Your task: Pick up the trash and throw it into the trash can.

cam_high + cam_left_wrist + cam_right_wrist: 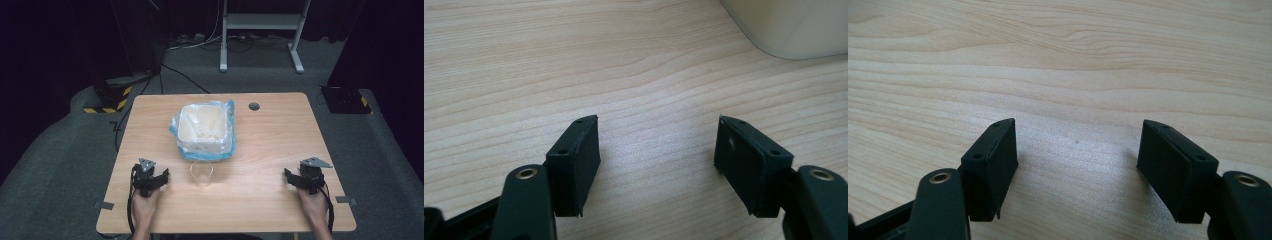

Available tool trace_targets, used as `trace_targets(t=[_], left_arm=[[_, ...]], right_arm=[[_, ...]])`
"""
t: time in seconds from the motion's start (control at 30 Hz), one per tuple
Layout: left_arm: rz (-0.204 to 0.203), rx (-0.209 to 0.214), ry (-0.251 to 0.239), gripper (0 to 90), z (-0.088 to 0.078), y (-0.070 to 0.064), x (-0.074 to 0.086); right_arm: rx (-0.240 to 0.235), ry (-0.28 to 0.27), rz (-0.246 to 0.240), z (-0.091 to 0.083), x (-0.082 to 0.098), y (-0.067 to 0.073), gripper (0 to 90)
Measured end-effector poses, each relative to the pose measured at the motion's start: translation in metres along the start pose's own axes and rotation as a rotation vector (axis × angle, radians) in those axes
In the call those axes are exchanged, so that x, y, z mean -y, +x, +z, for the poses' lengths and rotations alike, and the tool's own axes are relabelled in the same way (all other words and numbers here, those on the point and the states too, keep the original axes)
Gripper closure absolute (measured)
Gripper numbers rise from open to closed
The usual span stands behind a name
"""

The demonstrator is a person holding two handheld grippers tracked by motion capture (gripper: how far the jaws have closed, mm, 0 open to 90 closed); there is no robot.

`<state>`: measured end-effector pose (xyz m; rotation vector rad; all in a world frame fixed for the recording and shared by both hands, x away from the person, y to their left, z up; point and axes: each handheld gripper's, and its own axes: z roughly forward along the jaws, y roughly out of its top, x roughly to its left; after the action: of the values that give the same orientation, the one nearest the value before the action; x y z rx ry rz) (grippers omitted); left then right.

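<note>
Hands come in from the bottom edge of the high view, each wrapped around a hand-held gripper that rests low on the wooden counter (pixel 260 150). The left hand (pixel 143 206) holds the left hand-held gripper (pixel 162 176) near the counter's front-left area, jaws pointing toward the middle and slightly away from the person; a grey three-cornered plate sits on top of it. The right hand (pixel 314 204) holds the right hand-held gripper (pixel 288 175) near the front-right area, jaws pointing inward toward the left, with its own grey plate on top.

In the left gripper view the left hand-held gripper's (pixel 657 142) jaws stand wide apart over bare wood grain, nothing between them, and a pale rounded container corner (pixel 794 30) shows at upper right. In the right gripper view the right hand-held gripper's (pixel 1078 145) jaws are likewise spread wide with only wood between them.

At the counter's centre sits a white square tub (pixel 204 129) lined with a blue-edged plastic bag (pixel 229 112). Just in front of it stands a clear plastic cup (pixel 201 173), between the two grippers and apart from both. A dark round grommet (pixel 254 106) lies near the far edge. No readable writing or labels can be made out.
</note>
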<state>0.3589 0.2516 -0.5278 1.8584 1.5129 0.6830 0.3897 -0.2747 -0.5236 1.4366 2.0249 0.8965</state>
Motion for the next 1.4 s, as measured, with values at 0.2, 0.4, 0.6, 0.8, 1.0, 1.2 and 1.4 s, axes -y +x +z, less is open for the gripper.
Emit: trace_targets(t=[0.2, 0.4, 0.6, 0.8, 1.0, 1.2, 1.4], left_arm=[[0.0, 0.002, 0.001, 32.5, 0.0, -0.001, 0.0], [0.008, 0.003, 0.005, 30.5, 0.001, -0.001, -0.001], [0.009, 0.011, 0.007, 28.3, 0.001, -0.002, -0.001], [0.009, 0.007, 0.016, 25.8, 0.001, -0.003, -0.002], [0.017, -0.004, 0.037, 26.6, -0.002, -0.004, -0.002], [0.014, 0.027, 0.014, 26.8, -0.011, -0.007, -0.003], [-0.001, 0.057, 0.006, 26.7, -0.017, -0.009, -0.004]], right_arm=[[-0.004, 0.002, 0.004, 0.0, 0.0, -0.001, 30.9], [-0.003, 0.002, 0.004, 0.0, 0.0, -0.001, 30.9], [-0.002, 0.002, 0.004, 0.0, 0.0, 0.0, 30.8], [-0.002, 0.001, 0.004, 0.0, 0.0, 0.0, 30.9], [-0.002, 0.001, 0.004, 0.0, 0.0, 0.0, 30.9], [-0.002, 0.001, 0.004, 0.0, 0.0, 0.0, 30.9], [-0.001, 0.002, 0.005, 0.0, 0.0, 0.0, 30.8]])
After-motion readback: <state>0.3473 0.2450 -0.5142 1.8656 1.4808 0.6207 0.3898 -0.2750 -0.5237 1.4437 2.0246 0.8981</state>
